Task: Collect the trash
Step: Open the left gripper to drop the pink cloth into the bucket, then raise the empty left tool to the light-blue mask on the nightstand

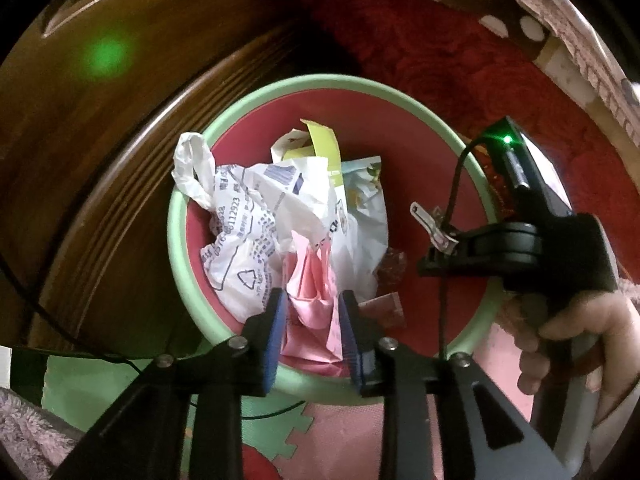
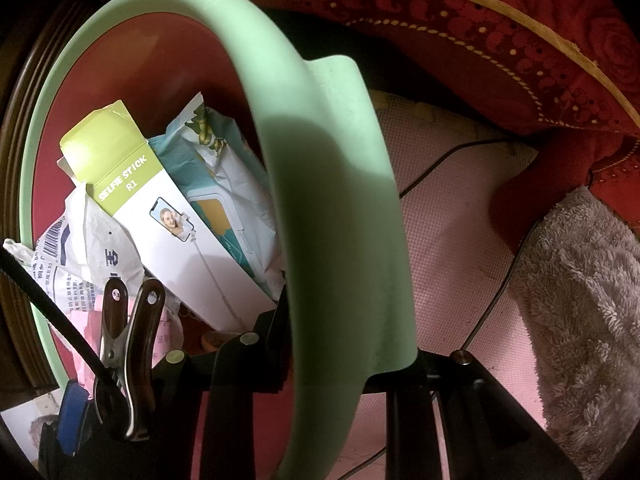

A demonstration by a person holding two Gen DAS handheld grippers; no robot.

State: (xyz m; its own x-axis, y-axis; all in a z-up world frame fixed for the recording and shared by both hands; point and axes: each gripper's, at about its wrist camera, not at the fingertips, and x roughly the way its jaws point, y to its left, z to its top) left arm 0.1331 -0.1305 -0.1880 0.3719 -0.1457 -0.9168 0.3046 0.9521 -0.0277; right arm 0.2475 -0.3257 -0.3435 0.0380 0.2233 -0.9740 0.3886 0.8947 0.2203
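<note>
The left tongs (image 1: 313,330) hung over the near edge of a round bin (image 1: 200,148), green at the rim and red inside, which stood on a pink-and-green foam floor mat (image 1: 340,420). A crumpled pink paper (image 1: 310,300) lay between the two blue pads (image 1: 276,320), at about six o'clock inside the bin. The pads stood slightly apart with thin gaps beside the paper, so the paper looked let go rather than gripped, probably released there to fall onto the heap.

The bin already held a white printed plastic bag (image 1: 240,248) at nine o'clock, a white-and-lime selfie stick box (image 2: 160,216) toward twelve, and a teal-and-white wrapper (image 2: 224,184) beside it toward three.

The right tongs (image 2: 348,364) were clamped on the bin's green rim (image 2: 340,200) at about three o'clock, one finger inside the wall and one outside. That hold seemed meant to steady the bin, or tip its mouth toward the other hand, while trash went in. A person's hand (image 1: 576,340) gripped the right tool's handle. A metal spring clip (image 2: 128,352) rode on that tool, pinching its black cable.

A red patterned cloth (image 2: 520,40) and a fluffy grey towel (image 2: 580,300) lay beyond the bin.
</note>
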